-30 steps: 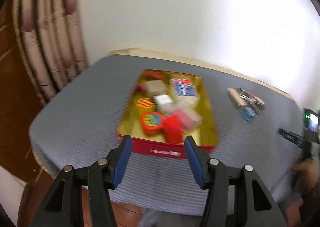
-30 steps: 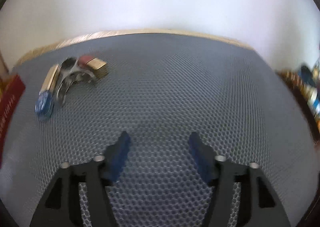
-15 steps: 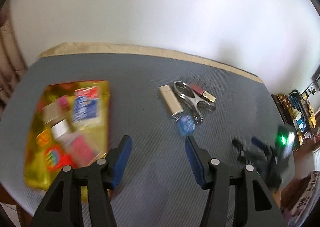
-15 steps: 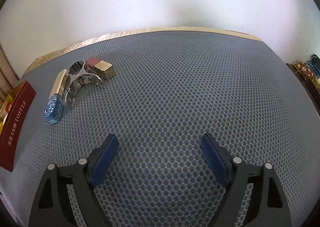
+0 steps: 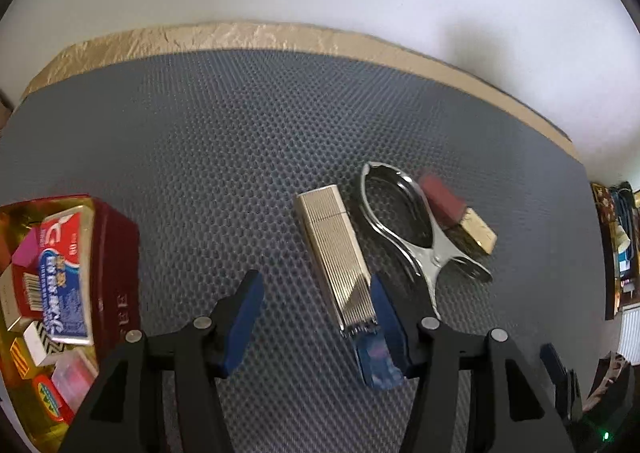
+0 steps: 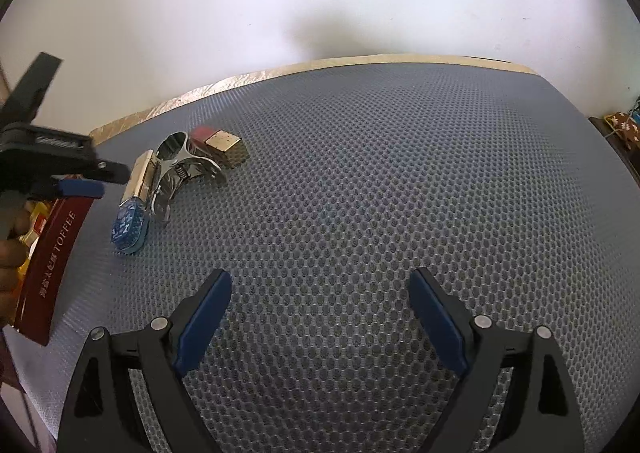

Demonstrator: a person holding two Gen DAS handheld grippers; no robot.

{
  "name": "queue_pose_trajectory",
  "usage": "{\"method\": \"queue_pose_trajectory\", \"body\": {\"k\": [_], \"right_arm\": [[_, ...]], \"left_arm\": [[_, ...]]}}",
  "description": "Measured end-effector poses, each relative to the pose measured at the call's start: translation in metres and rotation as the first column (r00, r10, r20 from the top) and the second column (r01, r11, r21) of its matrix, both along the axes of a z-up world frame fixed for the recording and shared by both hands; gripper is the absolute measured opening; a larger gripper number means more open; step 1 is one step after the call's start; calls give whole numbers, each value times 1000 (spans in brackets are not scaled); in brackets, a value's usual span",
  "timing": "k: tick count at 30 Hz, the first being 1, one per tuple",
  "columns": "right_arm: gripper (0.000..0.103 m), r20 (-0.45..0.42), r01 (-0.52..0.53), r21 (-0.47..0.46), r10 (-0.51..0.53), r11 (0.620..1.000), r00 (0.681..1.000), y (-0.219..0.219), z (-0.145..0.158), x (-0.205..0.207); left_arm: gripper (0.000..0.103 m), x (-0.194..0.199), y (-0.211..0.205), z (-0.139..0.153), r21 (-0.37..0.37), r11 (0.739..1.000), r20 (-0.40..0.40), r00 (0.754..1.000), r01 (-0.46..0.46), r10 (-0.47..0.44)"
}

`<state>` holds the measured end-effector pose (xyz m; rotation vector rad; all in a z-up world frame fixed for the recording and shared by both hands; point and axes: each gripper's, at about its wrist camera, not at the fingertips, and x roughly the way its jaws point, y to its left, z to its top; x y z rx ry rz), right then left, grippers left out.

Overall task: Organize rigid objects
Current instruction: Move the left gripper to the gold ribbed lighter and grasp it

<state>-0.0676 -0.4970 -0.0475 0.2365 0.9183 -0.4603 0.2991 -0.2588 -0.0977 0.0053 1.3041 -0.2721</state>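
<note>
A ribbed gold bar (image 5: 338,253) lies on the grey mat, with a small blue piece (image 5: 376,361) at its near end. A metal spring clamp (image 5: 404,221) lies to its right, then a red and gold block (image 5: 460,213). My left gripper (image 5: 316,305) is open above the mat, its right finger beside the bar's near end. The same group shows in the right wrist view: bar (image 6: 140,177), blue piece (image 6: 130,225), clamp (image 6: 180,169), block (image 6: 220,141). My right gripper (image 6: 320,317) is open and empty over bare mat.
A red toffee tin (image 5: 116,273) with a gold inside holds several small packets at the left; its side shows in the right wrist view (image 6: 52,265). The table's gold back edge (image 5: 280,37) meets a white wall. Clutter stands beyond the right edge (image 5: 616,245).
My left gripper has swung right from the tin and come down close to the gold bar and blue piece. My right gripper has opened wider and stayed over the mat.
</note>
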Motion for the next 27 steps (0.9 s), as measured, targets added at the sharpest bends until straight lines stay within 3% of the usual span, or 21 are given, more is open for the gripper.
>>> {"method": "queue_pose_trajectory", "body": {"k": [8,11,12,13,15,18,27], "right_arm": [[91,-1,-18,7,18,1000,1000,2,0,2],[91,1,-18,9,18,1000,1000,3,0,2],[91,1,-18,10,18,1000,1000,2,0,2],[91,2,-19,11,19,1000,1000,3,0,2],[92,2,-19,11,19,1000,1000,3,0,1],[92,2,-20,13,20,1000,1000,3,0,1],[94,13,-23,30,22,999,1000,0,1,-2]], "left_arm": [[57,13,-18,-21,28,999,-16,1000,22,-22],[57,16,-27,-25,59,998,20,1000,13,-14],[52,16,-27,-26,63,998,29,999,12,-14],[29,15,-28,-25,77,997,54,999,3,-7],[29,16,-28,-26,107,994,74,997,-15,7],[29,15,-22,-23,69,998,78,997,-12,7],[29,-57,27,52,-7,1000,208,978,4,-2]]}}
